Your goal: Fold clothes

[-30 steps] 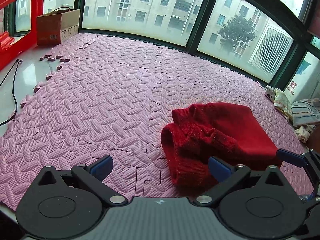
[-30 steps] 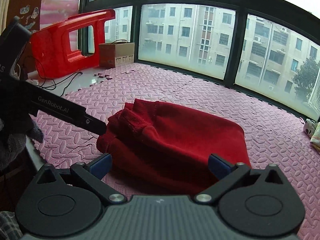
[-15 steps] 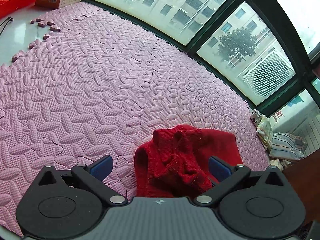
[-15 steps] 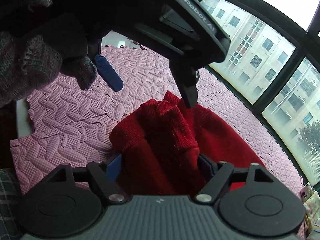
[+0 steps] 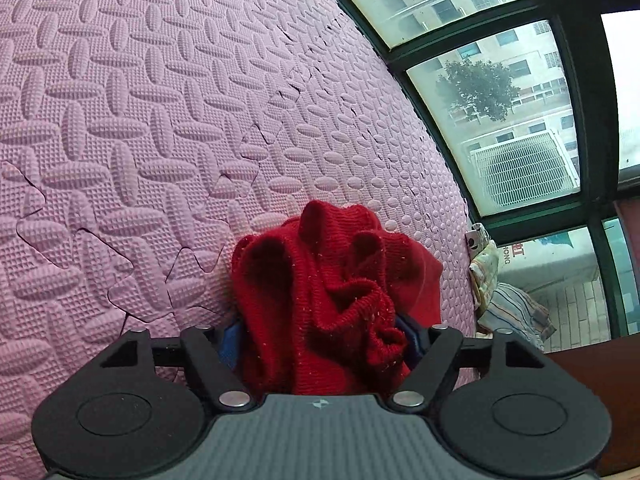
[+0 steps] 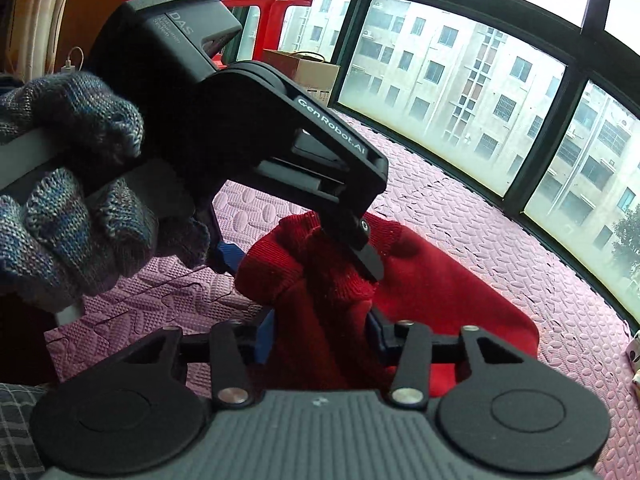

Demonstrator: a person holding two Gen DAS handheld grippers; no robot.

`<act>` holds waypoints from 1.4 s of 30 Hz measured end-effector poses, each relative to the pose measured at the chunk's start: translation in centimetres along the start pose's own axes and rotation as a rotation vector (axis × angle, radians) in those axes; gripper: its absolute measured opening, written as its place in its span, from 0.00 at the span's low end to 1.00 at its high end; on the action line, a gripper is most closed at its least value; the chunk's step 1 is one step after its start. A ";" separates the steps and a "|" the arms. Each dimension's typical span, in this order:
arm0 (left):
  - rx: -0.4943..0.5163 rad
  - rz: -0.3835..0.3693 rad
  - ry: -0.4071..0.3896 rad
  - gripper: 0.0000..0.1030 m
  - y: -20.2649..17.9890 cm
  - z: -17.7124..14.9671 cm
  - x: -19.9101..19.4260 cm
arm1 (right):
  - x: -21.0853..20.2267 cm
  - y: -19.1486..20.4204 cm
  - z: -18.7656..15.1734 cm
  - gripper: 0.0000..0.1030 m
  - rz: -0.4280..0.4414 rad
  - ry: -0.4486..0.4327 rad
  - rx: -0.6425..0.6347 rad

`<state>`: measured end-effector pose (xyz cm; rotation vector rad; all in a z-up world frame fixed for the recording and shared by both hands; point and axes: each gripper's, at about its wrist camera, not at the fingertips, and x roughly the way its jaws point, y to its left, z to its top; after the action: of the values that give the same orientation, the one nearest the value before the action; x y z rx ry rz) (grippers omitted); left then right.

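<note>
A red knit sweater (image 5: pixel 320 292) lies bunched on the pink foam mat (image 5: pixel 140 120). My left gripper (image 5: pixel 320 336) is shut on a thick bunch of the sweater's near edge; its blue pads are mostly hidden by the cloth. In the right wrist view the sweater (image 6: pixel 440 292) spreads away to the right. My right gripper (image 6: pixel 320 336) is shut on a fold of its near edge. The left gripper (image 6: pixel 300 268), held by a gloved hand (image 6: pixel 72 184), grips the same end just above and beyond my right gripper.
Windows with dark frames (image 5: pixel 500 92) border the mat's far side. A pile of folded cloths (image 5: pixel 504 292) lies at the mat's right end. A cardboard box (image 6: pixel 308 68) and a red plastic object (image 6: pixel 280 0) stand at the far left by the window.
Both grippers have closed on the near edge of the sweater; a second ago both were open and apart from it. The left gripper has dropped down close to the right one.
</note>
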<state>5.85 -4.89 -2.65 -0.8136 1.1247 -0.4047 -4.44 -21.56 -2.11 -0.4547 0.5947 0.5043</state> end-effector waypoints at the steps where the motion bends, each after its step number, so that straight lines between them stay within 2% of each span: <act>1: 0.000 -0.002 0.002 0.62 0.0 0.0 0.1 | 0.0 0.0 -0.1 0.45 0.009 0.003 0.002; 4: 0.022 0.004 0.003 0.55 0.1 0.1 0.2 | -0.5 -0.5 -0.4 0.52 0.048 0.004 0.037; 8: 0.043 0.004 -0.002 0.48 0.4 0.3 0.1 | -2.2 -3.2 -0.8 0.54 0.092 -0.017 0.159; 10: 0.068 0.009 -0.006 0.47 0.2 0.4 0.0 | -2.8 -5.3 -1.2 0.54 0.080 -0.023 0.248; 15: 0.130 0.031 -0.014 0.46 -0.5 0.5 0.0 | -2.7 -11.3 -3.7 0.55 -0.080 0.006 0.440; 19: 0.166 0.049 -0.016 0.45 -1.1 0.8 0.1 | -0.5 -15.7 -5.9 0.55 -0.144 0.066 0.547; 23: 0.198 0.067 -0.017 0.45 -1.6 1.1 0.4 | 1.5 -18.7 -7.9 0.54 -0.073 0.078 0.716; 29: 0.233 0.090 -0.016 0.44 -2.3 1.6 0.7 | 3.0 -20.3 -10.3 0.52 0.068 0.050 0.963; 32: 0.274 0.107 -0.020 0.41 -3.3 1.6 0.7 | 2.1 -20.4 -10.7 0.35 0.072 0.014 0.998; 34: 0.307 0.111 -0.021 0.40 -4.3 1.6 0.9 | 1.1 -20.3 -10.5 0.27 0.051 -0.007 0.988; 42: 0.406 0.075 0.025 0.38 -9.5 0.9 4.3 | -3.9 -22.4 -10.5 0.25 -0.102 -0.077 0.969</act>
<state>9.42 -13.60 1.90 -0.4100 1.0466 -0.5590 1.10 -45.97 -1.72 0.4514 0.6638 0.0935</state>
